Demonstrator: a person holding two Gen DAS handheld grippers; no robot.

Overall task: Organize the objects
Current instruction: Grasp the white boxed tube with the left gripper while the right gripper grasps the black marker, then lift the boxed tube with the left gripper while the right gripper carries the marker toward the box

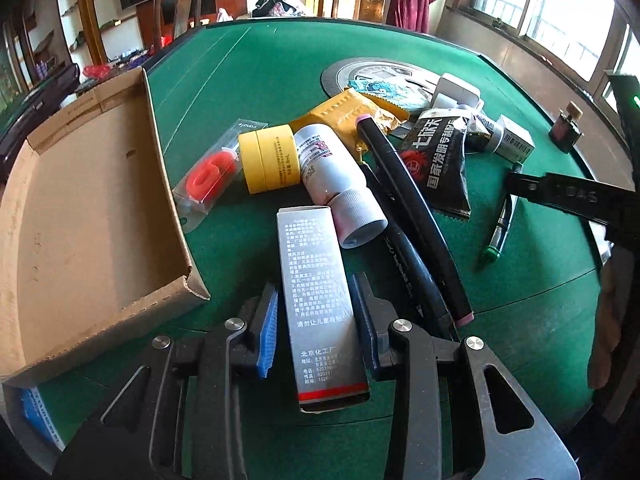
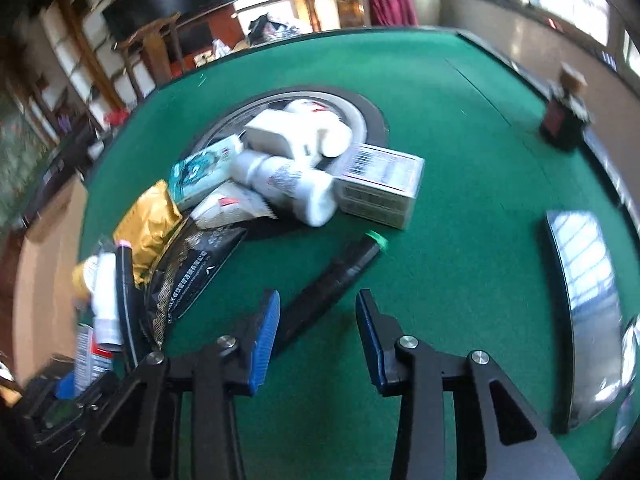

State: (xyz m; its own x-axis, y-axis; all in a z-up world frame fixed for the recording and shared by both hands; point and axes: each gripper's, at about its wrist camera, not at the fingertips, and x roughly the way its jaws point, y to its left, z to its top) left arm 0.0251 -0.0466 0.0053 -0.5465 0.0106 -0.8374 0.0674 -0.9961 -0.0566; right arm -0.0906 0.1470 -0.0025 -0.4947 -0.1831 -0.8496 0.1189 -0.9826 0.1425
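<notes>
While left view shows cardboard tray (image 1: 92,200)

The left gripper (image 1: 316,320) is built of matte black angular arms pierced by triangular cut-outs, joined at round silver screw heads. Each of its fingers (image 1: 269,332) is faced with a bright blue ribbed pad, the ridges running crosswise. The right gripper (image 2: 318,338) is made in the same way: black linkage arms, silver pivot screws, triangular openings, and blue ribbed pads on the fingers (image 2: 265,344). In the left wrist view, a black bar of the right gripper is stamped with pale lettering, and a small green light glows above it.
</notes>
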